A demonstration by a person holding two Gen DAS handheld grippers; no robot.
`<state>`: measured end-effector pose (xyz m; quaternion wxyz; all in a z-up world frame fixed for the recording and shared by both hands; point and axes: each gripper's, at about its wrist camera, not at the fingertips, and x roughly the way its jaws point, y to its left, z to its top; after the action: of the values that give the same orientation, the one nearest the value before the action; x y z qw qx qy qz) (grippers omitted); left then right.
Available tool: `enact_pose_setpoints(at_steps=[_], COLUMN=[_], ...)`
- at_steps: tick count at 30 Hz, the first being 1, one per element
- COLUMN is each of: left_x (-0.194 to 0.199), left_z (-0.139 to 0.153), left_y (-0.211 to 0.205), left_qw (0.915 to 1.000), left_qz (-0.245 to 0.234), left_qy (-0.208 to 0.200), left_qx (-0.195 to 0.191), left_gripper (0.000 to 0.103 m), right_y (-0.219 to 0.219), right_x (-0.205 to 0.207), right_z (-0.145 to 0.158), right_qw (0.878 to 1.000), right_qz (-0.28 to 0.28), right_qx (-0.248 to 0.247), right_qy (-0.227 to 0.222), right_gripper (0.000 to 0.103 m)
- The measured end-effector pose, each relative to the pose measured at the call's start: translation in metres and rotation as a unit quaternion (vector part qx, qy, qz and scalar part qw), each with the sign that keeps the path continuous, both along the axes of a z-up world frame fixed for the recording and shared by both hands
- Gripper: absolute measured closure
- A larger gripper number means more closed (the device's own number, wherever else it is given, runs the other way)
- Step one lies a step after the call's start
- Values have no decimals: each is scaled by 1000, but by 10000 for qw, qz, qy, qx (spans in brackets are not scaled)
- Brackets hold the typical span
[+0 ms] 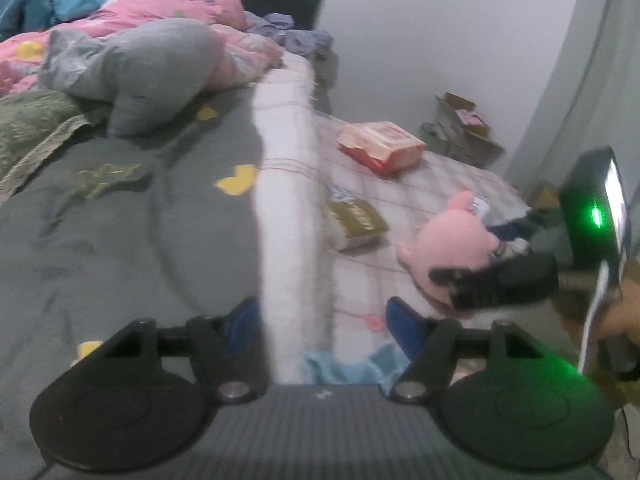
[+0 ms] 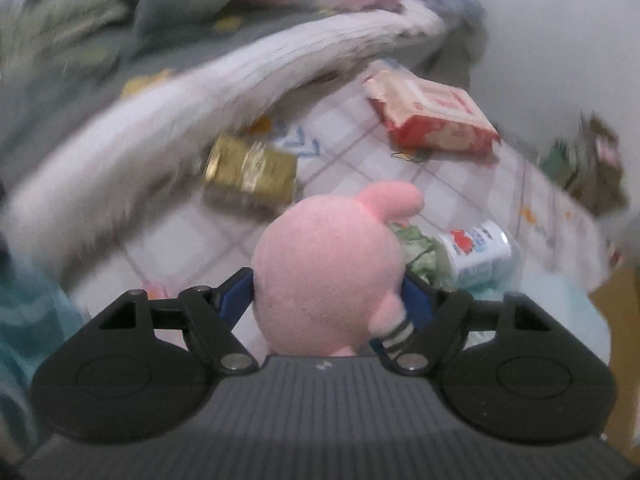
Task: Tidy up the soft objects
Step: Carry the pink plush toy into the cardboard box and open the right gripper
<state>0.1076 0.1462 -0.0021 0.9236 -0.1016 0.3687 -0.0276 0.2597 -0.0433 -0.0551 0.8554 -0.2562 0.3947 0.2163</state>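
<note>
You are gripping the pink plush toy (image 2: 326, 268) in your right gripper (image 2: 332, 300) — its blue fingers (image 2: 234, 300) are pressing into the toy's sides, and in the left wrist view the toy appears raised a little above the checked sheet (image 1: 420, 184), though the blur is making that hard to confirm. So the step in hand looks like the carry: the toy is picked and waiting for a place.

Your left gripper (image 1: 324, 320) is holding nothing; its fingers (image 1: 404, 326) are spread wide, straddling the white fluffy blanket edge (image 1: 288, 200). The gold packet (image 2: 250, 170) is lying just beyond the toy, the red packet (image 2: 432, 116) farther beyond it, and a small white pack (image 2: 478, 250) is sitting close beside the toy's right.

Next, I judge you are needing a destination — likely near the grey plush (image 1: 148, 72), well beyond the blanket edge on the dark quilt (image 1: 120, 220). Keep the squeeze steady; the toy is soft and could slip out.
</note>
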Motion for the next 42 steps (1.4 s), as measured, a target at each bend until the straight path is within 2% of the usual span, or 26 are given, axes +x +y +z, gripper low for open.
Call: enact_pose_setpoints(at_steps=[1,3,9,13,17,20,24,27,30,32,34,37,42], left_x=[-1,-3,-6,-8,-10,-11,-14,-15,-16,-17,-15,-8,13], left_z=[1,3,5,5,4,4,5,5,7,8,10,11,2], left_y=[2,5,4,0,-4,-7,-11,-13,-13,-11,-9,-9,-18], left_qw=[10000,10000,10000,9999,9998,9997,9993,9992,9992,9992,9991,9986,9961], left_qz=[34,66,35,-37,-107,-186,-315,-353,-357,-350,-368,-457,-781], left_qy=[-5,-29,-91,-117,-129,-129,-131,-116,-125,-139,-153,-151,108], left_qx=[6,28,11,-17,-58,-94,-156,-143,-120,-119,-126,-240,-401], left_gripper=[32,32,32,32,32,32,32,32,32,32,32,32,32], right_y=[4,8,3,-10,-25,-40,-57,-63,-65,-66,-70,-82,-91], right_x=[-7,-16,-36,-45,-53,-51,-39,-30,-20,-15,-13,-10,3], right_z=[0,1,19,28,35,35,18,6,-4,-7,-5,0,-6], right_qw=[9997,9991,9972,9907,9748,9482,8941,8595,8197,8016,7979,7986,8122], right_qz=[163,380,488,465,439,354,-50,-292,-422,-525,-594,-851,-1427], right_qx=[-135,-153,497,1143,1948,2765,3819,4409,4973,5197,5274,5309,4957], right_qy=[-146,-89,269,570,992,1524,2339,2569,2811,2908,2856,2705,2724], right_gripper=[24,24,23,22,22,22,22,22,22,22,22,22,22])
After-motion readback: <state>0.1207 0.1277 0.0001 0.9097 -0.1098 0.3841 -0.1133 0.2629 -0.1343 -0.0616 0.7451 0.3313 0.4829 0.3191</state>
